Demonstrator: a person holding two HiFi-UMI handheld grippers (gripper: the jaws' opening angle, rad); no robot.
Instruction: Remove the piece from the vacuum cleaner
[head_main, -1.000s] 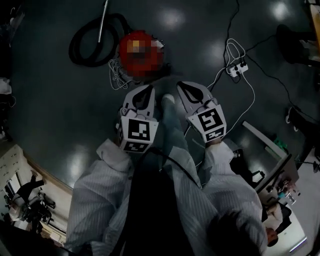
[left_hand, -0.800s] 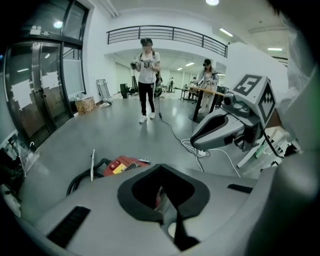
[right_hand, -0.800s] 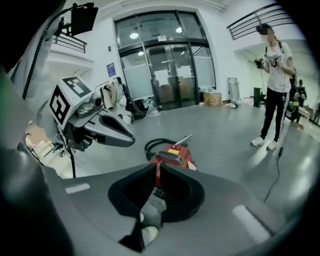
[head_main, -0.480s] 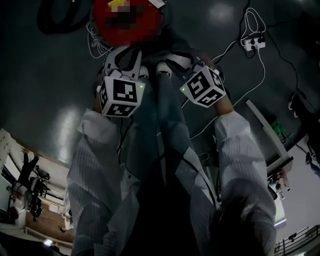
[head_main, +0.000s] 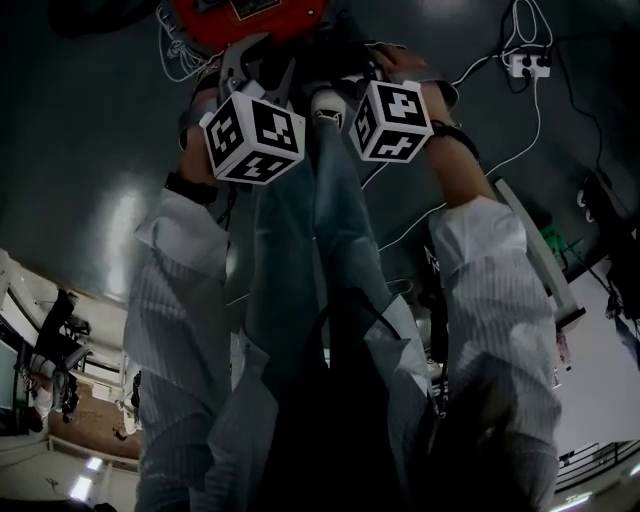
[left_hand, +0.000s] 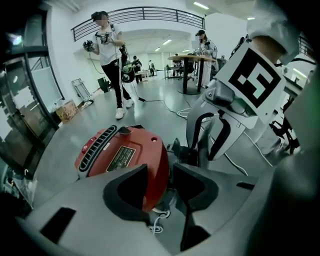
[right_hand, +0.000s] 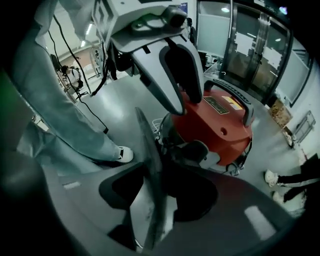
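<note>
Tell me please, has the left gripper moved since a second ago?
Yes: the left gripper advanced to the round red vacuum cleaner, jaws opening, nothing gripped between them.

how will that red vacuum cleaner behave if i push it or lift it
The red vacuum cleaner looks squat and broad-based, so a push would probably slide or roll it rather than tip it. Its rounded shell seems hard and glossy, likely slippery to grip; the black handle on top looks a surer hold. The white cord at its base may drag.
</note>
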